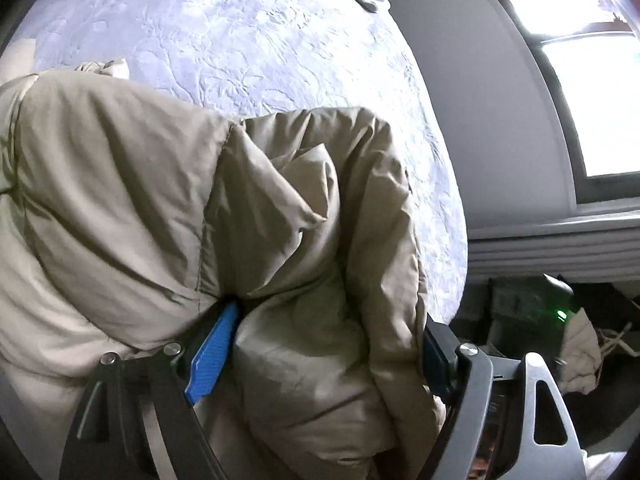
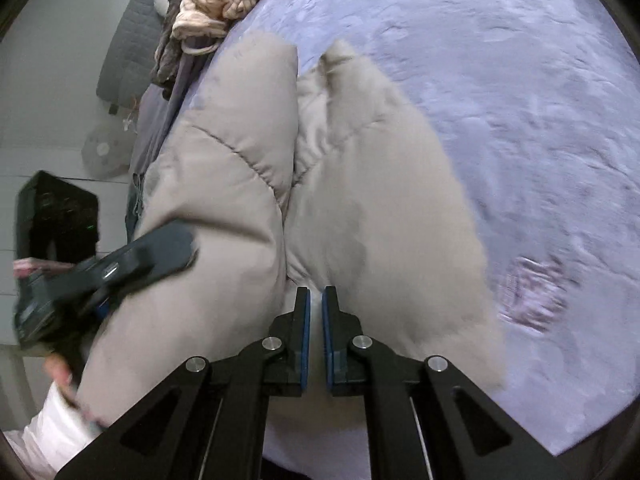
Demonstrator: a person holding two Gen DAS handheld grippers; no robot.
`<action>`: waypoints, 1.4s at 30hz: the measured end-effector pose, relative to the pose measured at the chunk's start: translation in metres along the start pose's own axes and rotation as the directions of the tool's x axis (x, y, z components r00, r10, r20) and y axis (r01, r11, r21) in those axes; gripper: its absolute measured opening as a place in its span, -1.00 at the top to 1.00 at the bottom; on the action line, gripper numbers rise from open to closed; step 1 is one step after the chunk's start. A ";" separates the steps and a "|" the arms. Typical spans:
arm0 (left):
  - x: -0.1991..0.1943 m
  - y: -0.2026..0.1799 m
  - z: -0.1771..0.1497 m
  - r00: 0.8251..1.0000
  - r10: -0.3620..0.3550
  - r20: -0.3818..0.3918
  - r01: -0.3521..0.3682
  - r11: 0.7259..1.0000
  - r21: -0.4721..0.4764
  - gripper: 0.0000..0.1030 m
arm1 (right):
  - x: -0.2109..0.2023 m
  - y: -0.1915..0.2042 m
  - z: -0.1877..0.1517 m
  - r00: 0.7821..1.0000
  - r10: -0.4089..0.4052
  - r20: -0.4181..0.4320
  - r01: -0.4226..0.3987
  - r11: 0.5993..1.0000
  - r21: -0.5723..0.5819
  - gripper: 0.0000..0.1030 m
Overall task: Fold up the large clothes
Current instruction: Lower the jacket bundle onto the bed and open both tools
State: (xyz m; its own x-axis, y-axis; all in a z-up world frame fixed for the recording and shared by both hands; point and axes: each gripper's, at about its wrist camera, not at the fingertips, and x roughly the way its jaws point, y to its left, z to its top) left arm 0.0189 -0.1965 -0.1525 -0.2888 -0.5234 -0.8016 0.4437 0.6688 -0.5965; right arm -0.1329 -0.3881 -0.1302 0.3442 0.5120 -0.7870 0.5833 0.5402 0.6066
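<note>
Left gripper (image 1: pixel 320 344) stood apart around the beige puffer jacket (image 1: pixel 120 200); right gripper (image 2: pixel 316 320) was nearly together, possibly pinching fabric. At six o'clock, bulky padding could spring open, undoing the fold.

The puffy jacket (image 1: pixel 120 200) is running off the picture's left and bottom edges; motion blur is smearing the left gripper (image 2: pixel 120 268) and the bedspread (image 2: pixel 532 292).

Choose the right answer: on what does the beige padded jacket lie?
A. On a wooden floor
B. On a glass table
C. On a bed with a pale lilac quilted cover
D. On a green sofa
C: in both wrist views the beige padded jacket is spread over the pale lilac quilted cover of the bed, which shows all around it.
</note>
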 end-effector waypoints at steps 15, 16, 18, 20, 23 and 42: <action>0.009 -0.080 0.036 0.996 0.061 0.063 -0.064 0.997 0.051 -0.57 | -0.036 0.099 -0.070 0.998 0.054 -0.037 -0.063 0.935 -0.350 -0.50; -0.002 -0.083 0.036 0.993 0.071 0.092 -0.077 0.995 0.062 -0.57 | -0.027 0.104 -0.069 1.000 0.013 -0.014 -0.017 0.940 -0.341 -0.50; -0.033 -0.080 0.032 0.978 0.109 0.179 -0.124 0.990 0.072 -0.57 | -0.019 0.104 -0.065 0.999 -0.041 0.019 0.044 0.950 -0.308 -0.50; -0.047 -0.064 0.031 0.952 0.162 0.259 -0.183 0.981 0.060 -0.57 | -0.017 0.099 -0.061 0.986 -0.147 0.083 0.164 0.951 -0.263 -0.50; -0.068 -0.034 0.034 0.882 0.321 0.346 -0.338 0.941 -0.010 -0.57 | -0.023 0.083 -0.058 0.973 -0.193 0.123 0.213 0.961 -0.176 -0.39; 0.049 -0.067 0.068 0.862 0.394 0.318 -0.451 0.883 0.127 -0.57 | -0.027 -0.011 -0.056 0.900 -0.417 0.125 0.428 0.900 -0.084 0.83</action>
State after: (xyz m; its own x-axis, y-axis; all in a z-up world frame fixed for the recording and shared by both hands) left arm 0.0321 -0.3029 -0.1495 0.1958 -0.3553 -0.9140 0.6301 0.7598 -0.1604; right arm -0.1895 -0.3707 -0.1090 0.1587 0.1526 -0.9755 0.6104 0.7614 0.2184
